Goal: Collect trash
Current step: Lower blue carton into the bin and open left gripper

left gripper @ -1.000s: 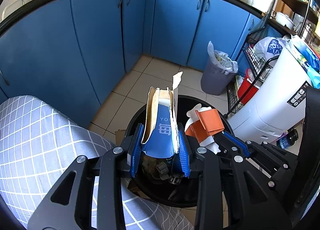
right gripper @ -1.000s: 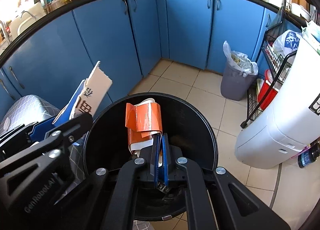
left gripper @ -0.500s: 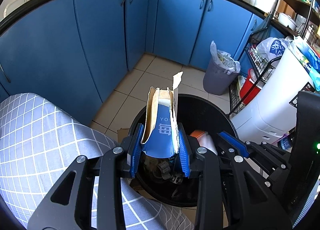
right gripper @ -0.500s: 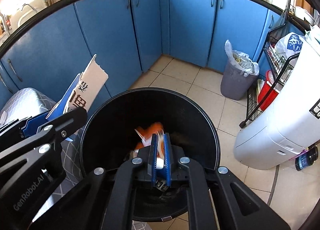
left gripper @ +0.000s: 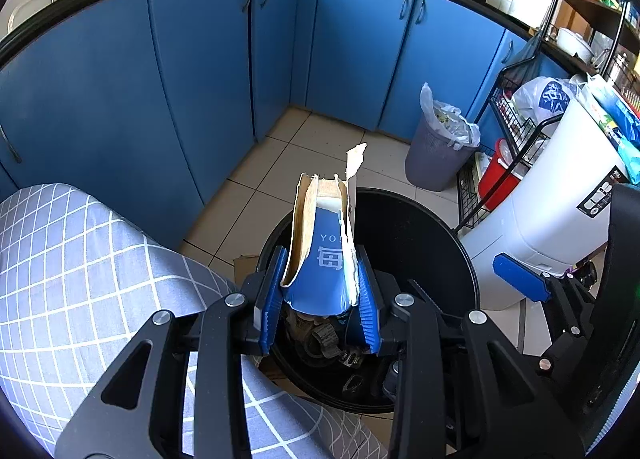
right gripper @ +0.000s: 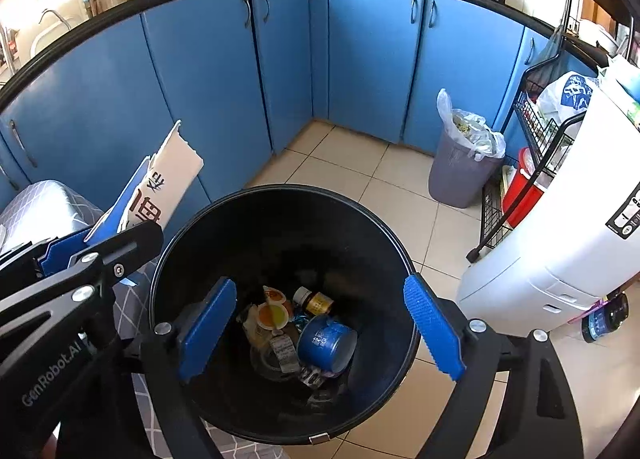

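My left gripper is shut on a torn blue and white carton and holds it upright over the near rim of a black trash bin. The carton also shows at the left of the right wrist view. My right gripper is open and empty over the black trash bin. Inside the bin lie a blue cup, a small bottle, an orange-lidded tub and other scraps.
A grey-checked tablecloth covers the table at the left. Blue cabinets line the back. A grey lined waste bin, a black wire rack and a white appliance stand at the right on the tiled floor.
My right gripper has opened and let go of the orange and white carton, which dropped into the black bin. My left gripper still holds the blue carton in the same place.
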`<state>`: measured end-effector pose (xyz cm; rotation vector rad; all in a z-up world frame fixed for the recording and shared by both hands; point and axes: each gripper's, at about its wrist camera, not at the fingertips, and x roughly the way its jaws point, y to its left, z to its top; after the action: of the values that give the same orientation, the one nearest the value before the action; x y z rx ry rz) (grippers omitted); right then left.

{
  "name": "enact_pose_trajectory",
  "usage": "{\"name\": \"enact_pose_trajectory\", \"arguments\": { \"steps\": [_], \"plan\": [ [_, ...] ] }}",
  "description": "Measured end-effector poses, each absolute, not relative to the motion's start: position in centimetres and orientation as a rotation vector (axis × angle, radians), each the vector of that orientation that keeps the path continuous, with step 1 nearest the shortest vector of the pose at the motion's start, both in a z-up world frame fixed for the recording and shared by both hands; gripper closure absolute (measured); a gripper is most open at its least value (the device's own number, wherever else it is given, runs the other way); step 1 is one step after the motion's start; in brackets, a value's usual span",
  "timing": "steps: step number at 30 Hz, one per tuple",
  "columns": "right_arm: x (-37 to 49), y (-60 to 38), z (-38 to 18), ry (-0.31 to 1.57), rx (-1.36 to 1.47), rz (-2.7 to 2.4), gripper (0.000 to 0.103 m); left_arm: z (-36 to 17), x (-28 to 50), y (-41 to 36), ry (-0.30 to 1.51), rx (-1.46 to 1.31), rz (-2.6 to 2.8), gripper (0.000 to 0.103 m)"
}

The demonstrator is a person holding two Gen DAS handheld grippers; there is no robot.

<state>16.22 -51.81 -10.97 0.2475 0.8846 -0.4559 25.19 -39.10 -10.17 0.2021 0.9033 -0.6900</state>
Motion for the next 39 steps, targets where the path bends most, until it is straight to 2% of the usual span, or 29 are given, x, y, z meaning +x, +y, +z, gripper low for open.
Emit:
{"name": "enact_pose_trajectory", "arguments": {
  "steps": [3,26,39],
  "plan": [
    [16.0,-51.8,-10.9,0.885,0.250,-0.465,0.014,-10.1,25.1,-39.1,0.899,0.203,-0.693,0.068],
    [14.5,-53.3,-10.4,0.891,0.303,-0.463,0.013,-7.1,25.7,-42.1,0.864,0.194,-0.737,0.066],
    [14.0,-54.5,-11.9,0.918,0.315,-0.483,0.013,-9.8,26.9,-44.6,0.924,0.186,-0.753,0.066]
  ]
}}
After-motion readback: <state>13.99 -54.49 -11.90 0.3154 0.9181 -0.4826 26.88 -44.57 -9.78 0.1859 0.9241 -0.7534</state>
